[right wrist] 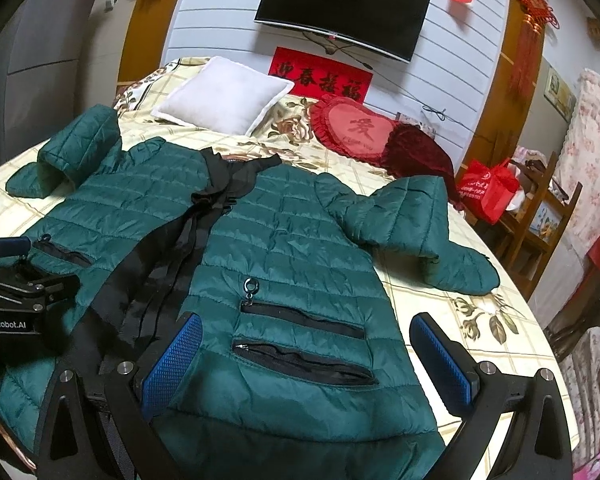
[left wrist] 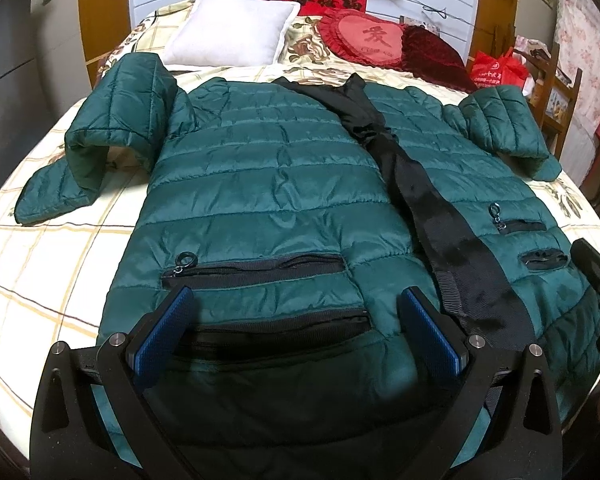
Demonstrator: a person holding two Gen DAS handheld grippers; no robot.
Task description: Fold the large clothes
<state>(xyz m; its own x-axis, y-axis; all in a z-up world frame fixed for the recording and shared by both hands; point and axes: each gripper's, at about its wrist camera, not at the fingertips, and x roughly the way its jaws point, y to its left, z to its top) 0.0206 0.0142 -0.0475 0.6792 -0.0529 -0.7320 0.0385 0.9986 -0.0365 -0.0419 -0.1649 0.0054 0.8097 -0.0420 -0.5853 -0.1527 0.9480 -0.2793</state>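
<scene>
A dark green quilted puffer jacket lies front up and spread flat on the bed, also in the right wrist view. Its black lining strip runs down the middle, and both sleeves are bent at the elbows. My left gripper is open above the jacket's hem, over the left zip pockets. My right gripper is open above the hem on the right side, over the right zip pockets. Neither holds any cloth. The left gripper's body shows at the left edge of the right wrist view.
The bed has a cream checked floral cover. At its head lie a white pillow, a red heart cushion and a dark red cushion. A red bag and a wooden shelf stand to the right. A television hangs on the wall.
</scene>
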